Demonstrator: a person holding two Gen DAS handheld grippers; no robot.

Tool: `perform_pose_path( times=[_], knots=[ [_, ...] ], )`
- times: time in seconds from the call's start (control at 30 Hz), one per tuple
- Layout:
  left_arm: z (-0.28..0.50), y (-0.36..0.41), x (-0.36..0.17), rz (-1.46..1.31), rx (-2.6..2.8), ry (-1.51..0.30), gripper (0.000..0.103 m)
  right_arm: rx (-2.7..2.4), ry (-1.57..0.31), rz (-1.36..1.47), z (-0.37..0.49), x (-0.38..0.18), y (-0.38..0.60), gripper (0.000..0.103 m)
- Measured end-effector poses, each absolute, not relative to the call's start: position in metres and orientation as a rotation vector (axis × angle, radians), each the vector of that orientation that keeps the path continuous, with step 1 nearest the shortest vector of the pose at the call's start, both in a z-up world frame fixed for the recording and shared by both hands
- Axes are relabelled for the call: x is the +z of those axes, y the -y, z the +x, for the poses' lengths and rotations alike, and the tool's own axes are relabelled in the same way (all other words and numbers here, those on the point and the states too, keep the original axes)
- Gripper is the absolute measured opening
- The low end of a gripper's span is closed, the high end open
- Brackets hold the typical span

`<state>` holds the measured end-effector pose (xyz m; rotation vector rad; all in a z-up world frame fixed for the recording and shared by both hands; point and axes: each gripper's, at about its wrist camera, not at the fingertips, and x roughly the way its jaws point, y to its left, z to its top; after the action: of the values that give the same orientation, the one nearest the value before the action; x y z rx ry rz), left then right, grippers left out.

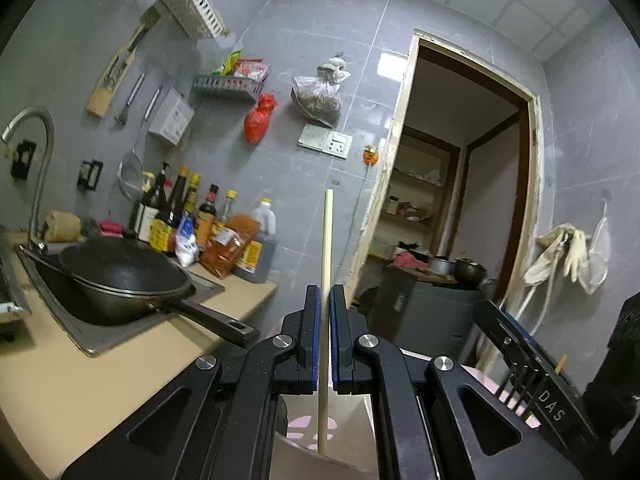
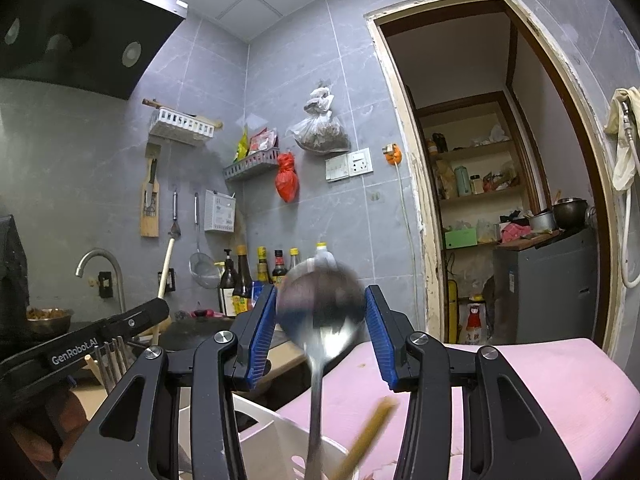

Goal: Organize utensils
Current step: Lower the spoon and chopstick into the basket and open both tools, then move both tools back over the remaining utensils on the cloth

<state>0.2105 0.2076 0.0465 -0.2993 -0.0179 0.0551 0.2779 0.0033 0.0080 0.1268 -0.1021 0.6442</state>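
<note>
My left tongs (image 1: 324,308) were clenched on a long pale wooden chopstick (image 1: 326,264), which stood nearly upright between the blue pads; its upper end rose well above the fingertips and its lower end reached down into a white plastic utensil holder (image 1: 344,432) directly beneath the tongs. The long axis of the chopstick therefore ran straight down toward the holder, which I judged to be the relation the next move depended on: a drop or downward slide along that axis should seat it. My right tongs (image 2: 321,312) stood partly spread, and a large stainless-steel spoon (image 2: 320,312) sat between the blue pads with its bowl up and its handle running down toward the same white holder (image 2: 256,440). The spoon was blurred, and I could not tell whether the pads touched its bowl; a gap seemed to show on each side. A second tan stick (image 2: 366,436) leaned out of the holder, also blurred. In the right wrist view the left tongs (image 2: 158,308) lay to the left, close to the holder, over the tan kitchen surface (image 1: 132,368). Both tongs were about equally near the holder.
</note>
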Motion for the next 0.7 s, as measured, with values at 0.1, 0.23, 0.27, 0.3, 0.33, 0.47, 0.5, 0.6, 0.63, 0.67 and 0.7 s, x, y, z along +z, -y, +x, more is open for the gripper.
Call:
perform_pose_path(
  times=[0.1, 0.23, 0.27, 0.3, 0.33, 0.47, 0.5, 0.6, 0.63, 0.67, 0.7],
  knots=[
    [0.209, -0.211, 0.047, -0.309, 0.042, 0.002, 0.003, 0.651, 0.108, 0.131, 0.278, 0.008, -0.003, 0.047],
    [0.207, -0.21, 0.046, -0.294, 0.023, -0.028, 0.003, 0.66, 0.116, 0.138, 0.275, 0.007, -0.001, 0.052],
    [0.206, -0.209, 0.046, -0.284, 0.019, -0.034, 0.003, 0.658, 0.121, 0.142, 0.275, 0.008, -0.001, 0.054],
    [0.206, -0.208, 0.046, -0.274, 0.019, -0.041, 0.003, 0.656, 0.123, 0.143, 0.274, 0.008, -0.001, 0.055],
    [0.206, -0.207, 0.046, -0.27, 0.015, -0.047, 0.003, 0.655, 0.125, 0.147, 0.274, 0.008, 0.0, 0.059],
    [0.21, -0.206, 0.042, -0.261, -0.014, -0.095, 0.005, 0.639, 0.129, 0.166, 0.272, 0.013, 0.003, 0.072],
    [0.21, -0.206, 0.041, -0.261, -0.015, -0.102, 0.008, 0.635, 0.129, 0.17, 0.272, 0.015, 0.004, 0.074],
    [0.208, -0.208, 0.041, -0.279, -0.016, -0.113, 0.021, 0.612, 0.109, 0.188, 0.272, 0.02, 0.01, 0.083],
    [0.206, -0.21, 0.041, -0.291, -0.021, -0.114, 0.029, 0.609, 0.103, 0.188, 0.271, 0.021, 0.013, 0.085],
    [0.204, -0.211, 0.041, -0.302, -0.024, -0.115, 0.033, 0.606, 0.098, 0.183, 0.269, 0.021, 0.015, 0.087],
    [0.201, -0.213, 0.042, -0.315, -0.024, -0.113, 0.035, 0.599, 0.093, 0.171, 0.267, 0.022, 0.018, 0.088]
  ],
)
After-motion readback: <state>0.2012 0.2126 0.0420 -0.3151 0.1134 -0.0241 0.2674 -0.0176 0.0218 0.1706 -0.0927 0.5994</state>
